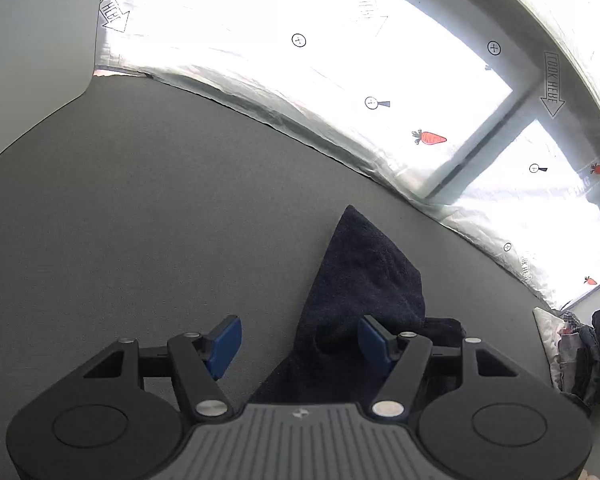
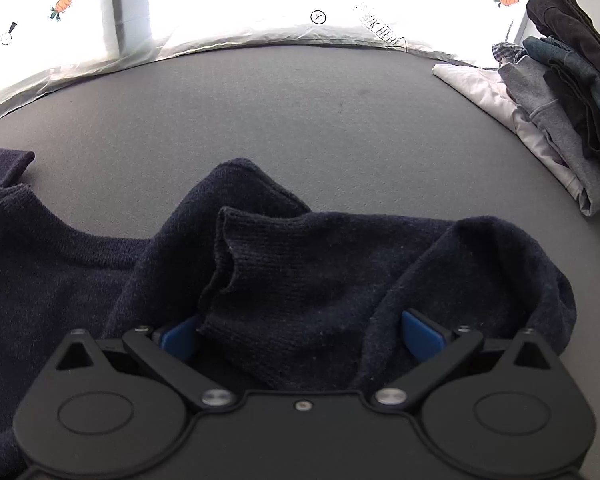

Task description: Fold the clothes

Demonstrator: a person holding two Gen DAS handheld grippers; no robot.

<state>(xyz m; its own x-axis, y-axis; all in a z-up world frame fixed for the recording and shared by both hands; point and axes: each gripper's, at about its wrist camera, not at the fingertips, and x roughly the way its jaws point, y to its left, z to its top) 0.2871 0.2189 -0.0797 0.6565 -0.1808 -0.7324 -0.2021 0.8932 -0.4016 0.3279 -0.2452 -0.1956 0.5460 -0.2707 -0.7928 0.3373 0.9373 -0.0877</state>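
Both grippers, left [image 1: 299, 344] and right [image 2: 302, 334], hold fingers spread astride the navy sweater [image 2: 300, 264] on the table [image 2: 260, 120], apparently poised to pinch folds.

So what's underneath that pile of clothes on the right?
The pile of clothes rests on a white garment lying on the grey table. How far the white piece runs beneath the pile is covered.

Sweater [image 2: 320, 256]: navy knit cloth, ribbed cuff, matt. Table [image 2: 260, 112]: grey felt-like, matt. Window film [image 1: 340, 60]: crinkled plastic.
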